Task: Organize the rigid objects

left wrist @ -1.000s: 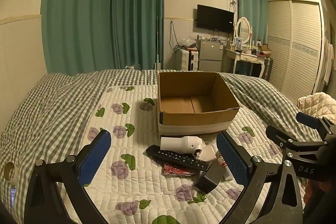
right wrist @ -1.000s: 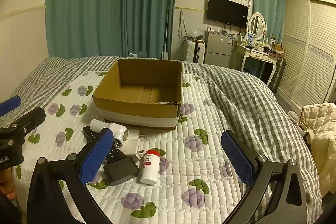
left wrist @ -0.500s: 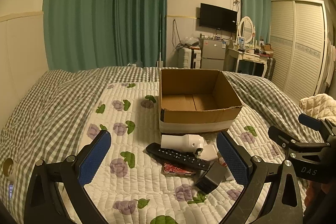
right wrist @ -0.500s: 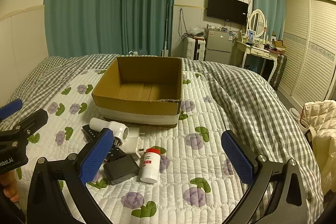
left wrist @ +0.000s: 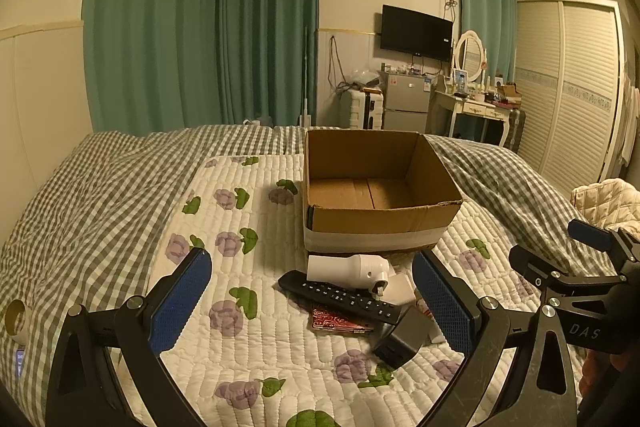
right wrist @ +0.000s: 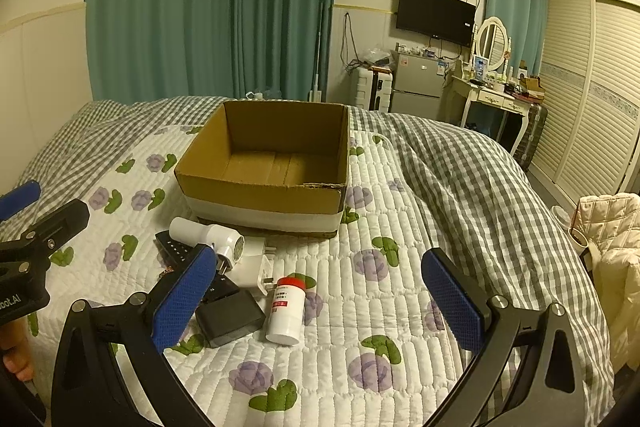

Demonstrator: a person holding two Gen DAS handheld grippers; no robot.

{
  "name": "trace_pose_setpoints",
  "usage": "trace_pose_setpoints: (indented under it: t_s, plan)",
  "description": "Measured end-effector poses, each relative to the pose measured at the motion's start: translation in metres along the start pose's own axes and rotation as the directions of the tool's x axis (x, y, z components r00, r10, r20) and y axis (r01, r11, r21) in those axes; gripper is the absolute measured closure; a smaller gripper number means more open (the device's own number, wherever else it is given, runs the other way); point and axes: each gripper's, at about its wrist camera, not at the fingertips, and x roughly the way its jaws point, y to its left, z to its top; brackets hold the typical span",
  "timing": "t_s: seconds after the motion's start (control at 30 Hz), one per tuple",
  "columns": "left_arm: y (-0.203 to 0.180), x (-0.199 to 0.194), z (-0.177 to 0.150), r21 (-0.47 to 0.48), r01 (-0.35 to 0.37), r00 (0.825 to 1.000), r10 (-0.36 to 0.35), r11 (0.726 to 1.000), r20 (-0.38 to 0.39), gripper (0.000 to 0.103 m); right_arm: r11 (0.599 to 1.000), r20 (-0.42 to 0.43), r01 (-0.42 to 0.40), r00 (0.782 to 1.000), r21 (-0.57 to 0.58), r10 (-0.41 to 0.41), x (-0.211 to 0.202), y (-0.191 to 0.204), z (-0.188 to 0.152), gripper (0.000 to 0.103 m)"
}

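An open, empty cardboard box (left wrist: pixel 376 223) (right wrist: pixel 264 195) stands on the bed. Just in front of it lies a heap: a white hair-dryer-like device (left wrist: pixel 346 266) (right wrist: pixel 208 233), a black remote (left wrist: pixel 340 294), a white plug adapter (right wrist: pixel 254 264), a black box (left wrist: pixel 400 339) (right wrist: pixel 230 315), a red patterned card (left wrist: pixel 340 321) and a white bottle with a red cap (right wrist: pixel 286 311). My left gripper (left wrist: pixel 312 301) is open above the heap. My right gripper (right wrist: pixel 316 301) is open over the bottle. Both are empty.
The bed has a white floral quilt (right wrist: pixel 380 307) over a grey checked cover (left wrist: pixel 100 195). A cream jacket (right wrist: pixel 612 247) hangs at the right. Green curtains, a fridge, a dressing table and a wardrobe stand beyond the bed.
Both grippers have tilted slightly; the box and heap sit a little lower in view. Nothing was taken hold of or moved.
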Motion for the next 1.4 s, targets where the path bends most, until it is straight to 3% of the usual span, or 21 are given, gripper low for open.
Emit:
trace_pose_setpoints:
  t_s: [1.13, 1.4]
  plan:
    - [0.002, 0.002, -0.003, -0.038, 0.010, 1.000, -0.010, 0.999, 0.002, 0.000, 1.000, -0.017, -0.006, 1.000, 0.003, 0.006, 0.001, 0.000, -0.001, 0.001]
    - [-0.004, -0.009, 0.005, -0.040, 0.007, 1.000, -0.007, 0.999, 0.016, 0.000, 0.999, 0.015, -0.046, 0.999, 0.015, 0.046, -0.014, -0.002, 0.010, 0.001]
